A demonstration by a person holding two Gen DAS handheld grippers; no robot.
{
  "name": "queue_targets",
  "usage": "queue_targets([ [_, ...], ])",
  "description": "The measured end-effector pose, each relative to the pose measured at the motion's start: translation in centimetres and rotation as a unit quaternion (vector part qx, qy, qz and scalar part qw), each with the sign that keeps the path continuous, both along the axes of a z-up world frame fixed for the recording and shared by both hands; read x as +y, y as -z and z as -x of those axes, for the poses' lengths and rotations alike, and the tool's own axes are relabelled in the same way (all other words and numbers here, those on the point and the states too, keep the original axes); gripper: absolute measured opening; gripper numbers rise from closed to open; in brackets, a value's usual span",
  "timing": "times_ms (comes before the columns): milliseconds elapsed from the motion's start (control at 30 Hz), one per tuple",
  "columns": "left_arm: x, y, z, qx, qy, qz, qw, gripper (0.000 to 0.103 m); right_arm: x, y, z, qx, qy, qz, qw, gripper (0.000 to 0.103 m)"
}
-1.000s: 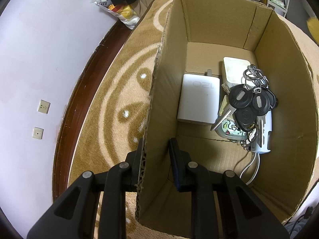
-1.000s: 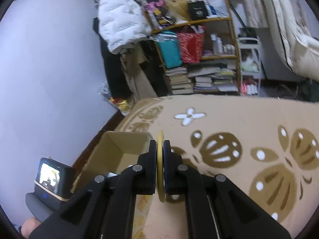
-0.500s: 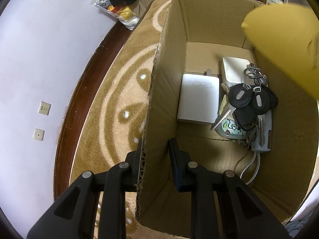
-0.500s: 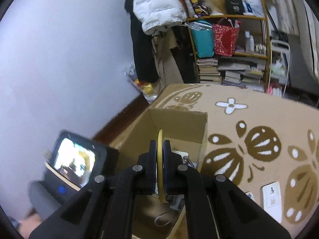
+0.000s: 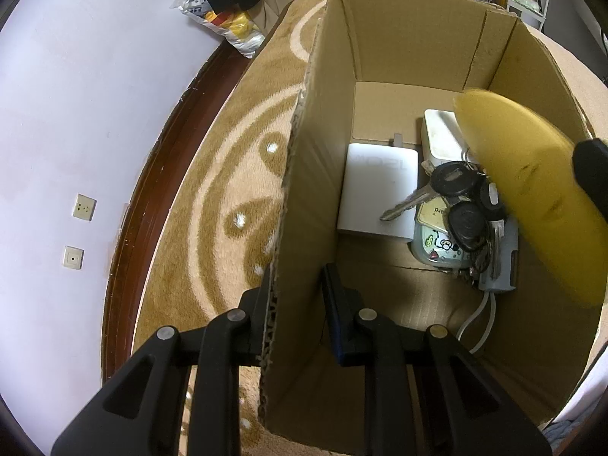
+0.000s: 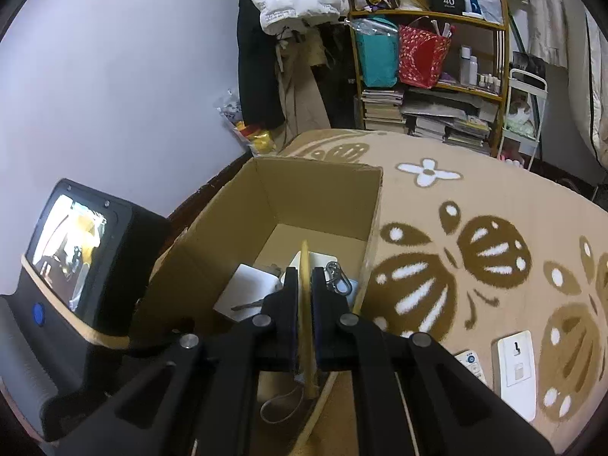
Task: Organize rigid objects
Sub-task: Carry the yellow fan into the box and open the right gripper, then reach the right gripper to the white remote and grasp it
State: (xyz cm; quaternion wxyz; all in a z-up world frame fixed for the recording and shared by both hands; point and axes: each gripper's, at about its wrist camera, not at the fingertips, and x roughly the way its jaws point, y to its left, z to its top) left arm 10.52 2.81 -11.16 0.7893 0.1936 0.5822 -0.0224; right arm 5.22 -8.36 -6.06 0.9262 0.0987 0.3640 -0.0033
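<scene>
An open cardboard box (image 5: 418, 30) (image 6: 243, 224) stands on the patterned carpet. My left gripper (image 5: 294, 292) is shut on the box's near-left wall, one finger outside and one inside. My right gripper (image 6: 304, 285) is shut on a thin yellow disc (image 6: 305, 266), held edge-on over the box's inside. In the left wrist view the yellow disc (image 5: 532, 190) hangs blurred over the box's right part. Inside the box lie a white flat block (image 5: 376, 193), a bunch of black-headed keys (image 5: 456, 197), a white case (image 5: 440, 136) and a grey device with a white cable (image 5: 501, 262).
A white card (image 6: 516, 368) and a small remote (image 6: 471, 364) lie on the carpet to the box's right. A dark skirting board (image 5: 152, 205) and the wall run along the left. A cluttered shelf (image 6: 429, 76) and stacked books stand beyond the carpet.
My right gripper has carried the yellow disc forward and down, from beside the box to over its inside. The disc has come into the left wrist view. The left gripper stayed put.
</scene>
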Motion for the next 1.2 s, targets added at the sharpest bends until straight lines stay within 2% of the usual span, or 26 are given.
queue_targets([
  [167, -0.1, 0.0, 0.0, -0.001, 0.0, 0.0, 1.0, 0.023, -0.6, -1.2, 0.9, -0.013, 0.02, 0.004, 1.0, 0.011],
  [233, -0.1, 0.1, 0.0, -0.001, 0.0, -0.001, 1.0, 0.023, -1.0, -1.8, 1.4, -0.019, 0.029, 0.008, 0.999, 0.016],
  [367, -0.2, 0.2, 0.1, -0.001, 0.0, -0.002, 1.0, 0.023, -2.1, -2.5, 2.3, -0.027, 0.054, 0.024, 0.998, 0.037],
  [467, -0.1, 0.1, 0.0, -0.001, 0.0, -0.001, 1.0, 0.023, -3.7, -2.3, 2.7, -0.023, 0.078, 0.017, 0.997, 0.054],
  [567, -0.1, 0.2, 0.0, -0.002, 0.001, -0.003, 1.0, 0.023, -5.1, -1.5, 3.1, -0.005, 0.112, 0.028, 0.993, 0.066],
  [700, -0.2, 0.0, 0.1, -0.002, 0.001, -0.004, 1.0, 0.024, -6.9, 0.0, 3.7, 0.019, 0.138, 0.015, 0.99, 0.089],
  [867, -0.2, 0.0, 0.1, -0.002, 0.001, -0.003, 1.0, 0.024, -8.2, 2.1, 4.0, 0.064, 0.152, 0.016, 0.986, 0.103],
  [1200, -0.2, 0.0, 0.1, -0.002, 0.0, -0.003, 1.0, 0.024, -10.4, 5.7, 4.3, 0.12, 0.172, -0.028, 0.977, 0.103],
])
